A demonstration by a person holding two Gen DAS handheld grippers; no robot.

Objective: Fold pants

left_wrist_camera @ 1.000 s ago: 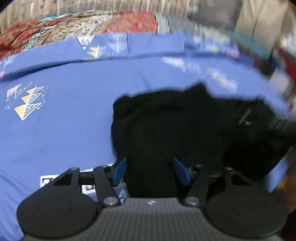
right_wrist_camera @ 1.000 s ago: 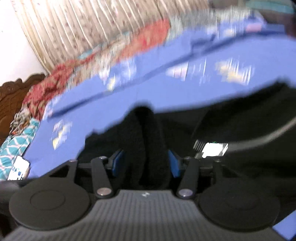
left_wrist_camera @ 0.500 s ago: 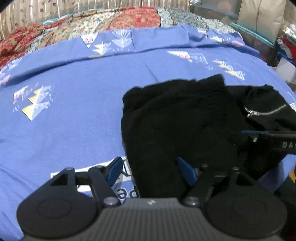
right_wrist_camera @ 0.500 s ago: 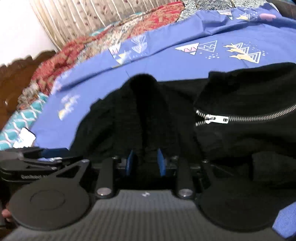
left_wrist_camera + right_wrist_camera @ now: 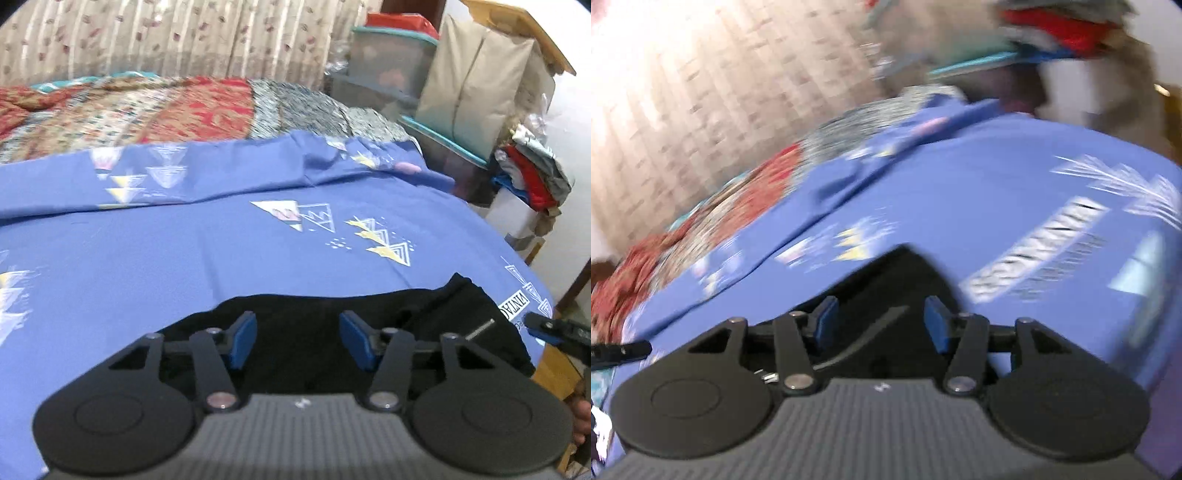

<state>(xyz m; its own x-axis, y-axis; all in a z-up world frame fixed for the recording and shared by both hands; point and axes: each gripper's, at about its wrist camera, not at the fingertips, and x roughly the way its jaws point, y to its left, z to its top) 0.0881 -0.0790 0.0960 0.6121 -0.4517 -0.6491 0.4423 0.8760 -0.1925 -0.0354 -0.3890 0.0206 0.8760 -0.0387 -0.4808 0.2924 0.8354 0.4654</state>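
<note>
We see the black pants (image 5: 314, 332) lying in a folded heap on the blue bedsheet (image 5: 184, 258), near the bed's near right corner, with a silver zipper (image 5: 479, 329) showing on their right part. Our left gripper (image 5: 298, 339) hangs over the pants with its blue pads (image 5: 242, 338) apart; its jaws have just been closing somewhat, yet no cloth is pinched between them, so it is released. Our right gripper (image 5: 880, 325) sits over a pointed corner of the pants (image 5: 897, 273); its jaws have just been opening and stand apart, pressing on nothing, though that view is blurred. In the left view the right gripper's tip (image 5: 554, 330) shows at the sheet's right edge. Beyond the sheet lies a patterned red quilt (image 5: 166, 107) along the bed's far edge, a curtain (image 5: 166, 37) behind it, and storage boxes (image 5: 391, 59) off the far right corner.
</note>
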